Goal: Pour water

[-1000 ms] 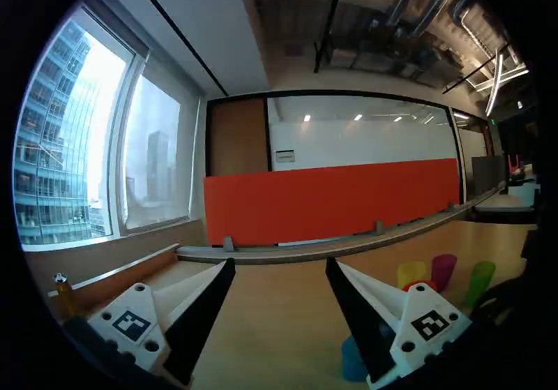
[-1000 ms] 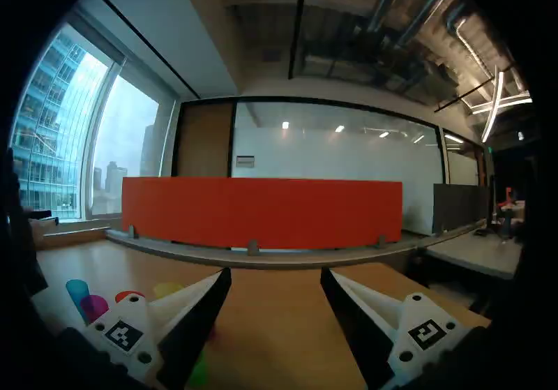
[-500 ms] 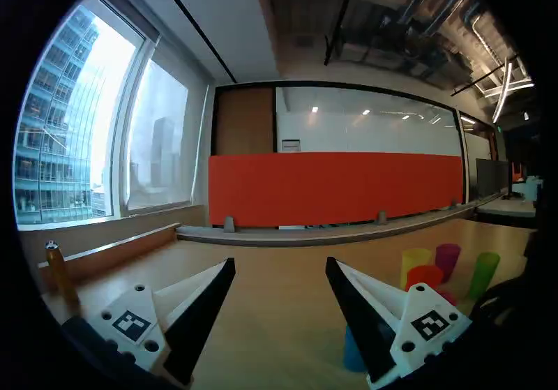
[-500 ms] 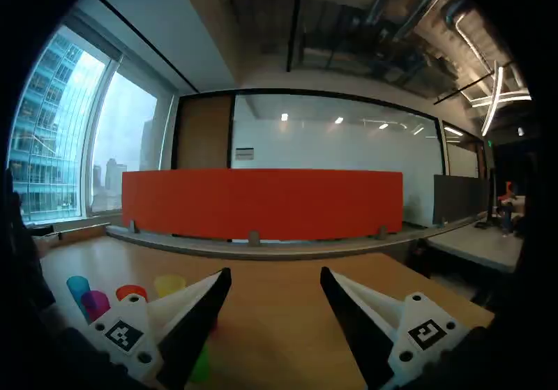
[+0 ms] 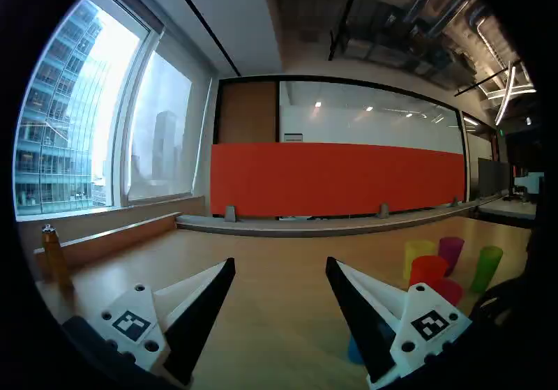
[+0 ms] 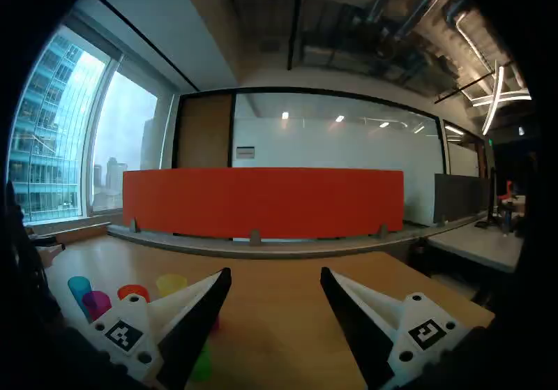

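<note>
Our left tongs (image 5: 279,261) and right tongs (image 6: 275,271) gape empty over the tabletop (image 5: 300,240); coloured cups (image 5: 427,270) cluster between them, the amber bottle (image 5: 54,254) by its window edge. We'd judge the bottle slippery, gripping mid-body

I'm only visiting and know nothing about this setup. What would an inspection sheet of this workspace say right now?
Surface: light wooden table.
Job's things: yellow cup, purple cup, green cup and red cup grouped together; blue cup partly behind a finger; amber bottle upright near the table's window side. Nothing is being poured.
Clutter: nothing seen.
Grippers: left hand-held gripper open, holding nothing; right hand-held gripper open, holding nothing.
Cables: nothing seen.
Surroundings: orange partition along the table's far edge, large windows, exposed ceiling pipes.
</note>
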